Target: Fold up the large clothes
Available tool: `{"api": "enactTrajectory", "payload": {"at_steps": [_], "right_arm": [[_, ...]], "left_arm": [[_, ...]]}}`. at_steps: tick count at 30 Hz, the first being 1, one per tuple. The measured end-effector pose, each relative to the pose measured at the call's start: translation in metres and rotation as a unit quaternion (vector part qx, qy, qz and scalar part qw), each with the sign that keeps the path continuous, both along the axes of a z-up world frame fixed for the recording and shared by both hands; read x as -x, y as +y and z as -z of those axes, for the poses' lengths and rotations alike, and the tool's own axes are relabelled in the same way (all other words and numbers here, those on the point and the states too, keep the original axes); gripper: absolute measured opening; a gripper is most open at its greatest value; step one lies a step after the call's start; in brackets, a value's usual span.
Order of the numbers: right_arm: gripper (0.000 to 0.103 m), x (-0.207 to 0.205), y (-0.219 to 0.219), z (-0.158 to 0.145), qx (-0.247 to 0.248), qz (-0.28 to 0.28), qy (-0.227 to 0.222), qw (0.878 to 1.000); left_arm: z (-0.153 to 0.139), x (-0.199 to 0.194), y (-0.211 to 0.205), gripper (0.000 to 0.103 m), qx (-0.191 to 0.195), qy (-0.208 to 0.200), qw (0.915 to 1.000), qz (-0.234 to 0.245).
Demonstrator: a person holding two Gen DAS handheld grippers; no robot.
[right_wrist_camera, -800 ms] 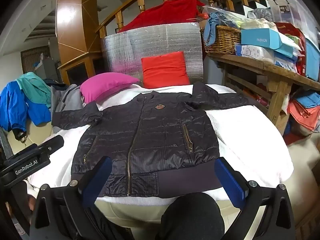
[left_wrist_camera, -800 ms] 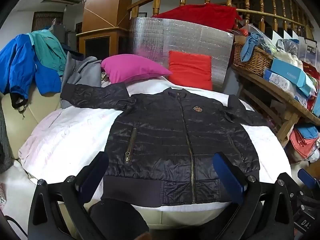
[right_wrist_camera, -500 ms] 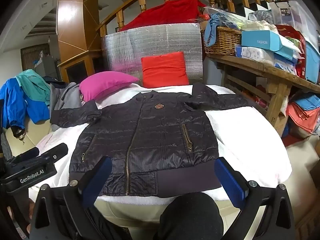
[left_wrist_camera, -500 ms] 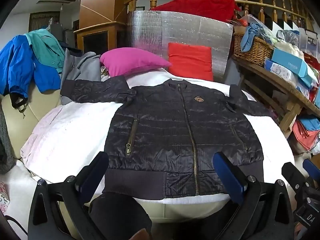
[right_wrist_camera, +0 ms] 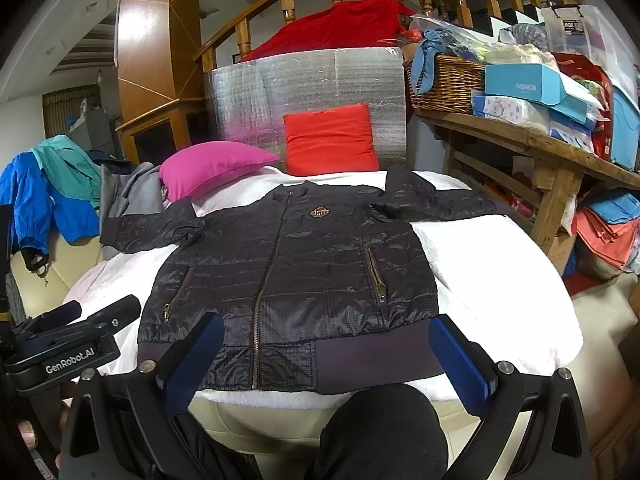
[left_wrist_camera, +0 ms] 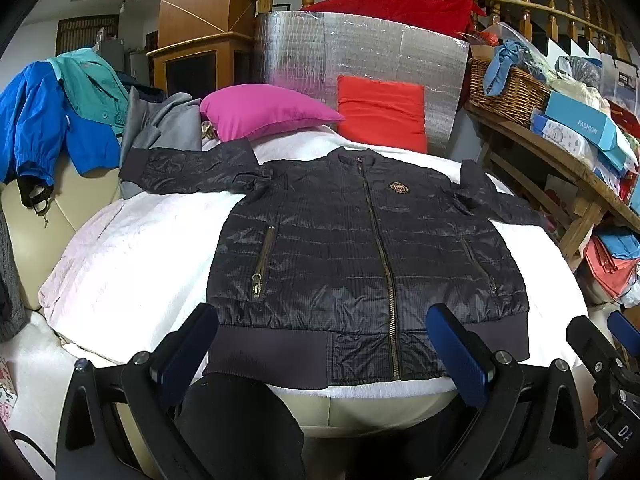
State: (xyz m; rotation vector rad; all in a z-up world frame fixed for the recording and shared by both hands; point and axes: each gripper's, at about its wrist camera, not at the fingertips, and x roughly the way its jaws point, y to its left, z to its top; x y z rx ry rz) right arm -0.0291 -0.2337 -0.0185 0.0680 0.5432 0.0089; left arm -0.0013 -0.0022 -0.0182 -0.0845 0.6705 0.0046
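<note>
Far left: blue jacket point(left_wrist_camera: 38, 132) and teal shirt point(left_wrist_camera: 94, 88) hang over a cream sofa edge, grey garment point(left_wrist_camera: 160, 128) beside them. In the right wrist view the left gripper's body shows at lower left, printed "GenRobot.AI" point(right_wrist_camera: 70, 362).

Centre: black quilted bomber jacket point(left_wrist_camera: 360, 248) lies flat, front up, zipped, on a white quilted cover point(left_wrist_camera: 132, 256). Both sleeves spread outward; the left-hand sleeve reaches the grey garment. Small round chest badge point(left_wrist_camera: 397, 187) near the zip (its wording too small to read). Brass zip pockets on either side. Ribbed hem faces the cameras.

Left gripper point(left_wrist_camera: 330, 354): blue-padded fingers spread wide, nothing between them, hovering just in front of the hem, not touching it. Jacket hem sits between the fingers in view. Right gripper point(right_wrist_camera: 334, 360): same, fingers wide apart, empty, just short of the hem. Dark knee point(right_wrist_camera: 380, 432) below it.

Behind jacket: magenta pillow point(left_wrist_camera: 264, 114), red cushion point(left_wrist_camera: 382, 112) leaning on a silver foil panel point(left_wrist_camera: 360, 56), red cloth point(left_wrist_camera: 400, 2) draped over a wooden banister above.

Right: wooden bench with wicker basket point(left_wrist_camera: 508, 90), blue box reading "FASHION" point(left_wrist_camera: 586, 126), clear bin with a black label point(left_wrist_camera: 627, 79) (text unclear). Folded coral and blue clothes point(right_wrist_camera: 608, 224) stacked under the bench.
</note>
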Motion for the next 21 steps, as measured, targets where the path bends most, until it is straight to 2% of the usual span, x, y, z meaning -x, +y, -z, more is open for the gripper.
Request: {"api": "enactTrajectory", "payload": {"at_steps": [21], "right_arm": [[0.103,-0.0007,0.0013,0.0007,0.002,0.002,0.002,1.000]], "left_arm": [[0.0032,0.0016,0.0012,0.103,0.002,0.002,1.0000,-0.001]]}}
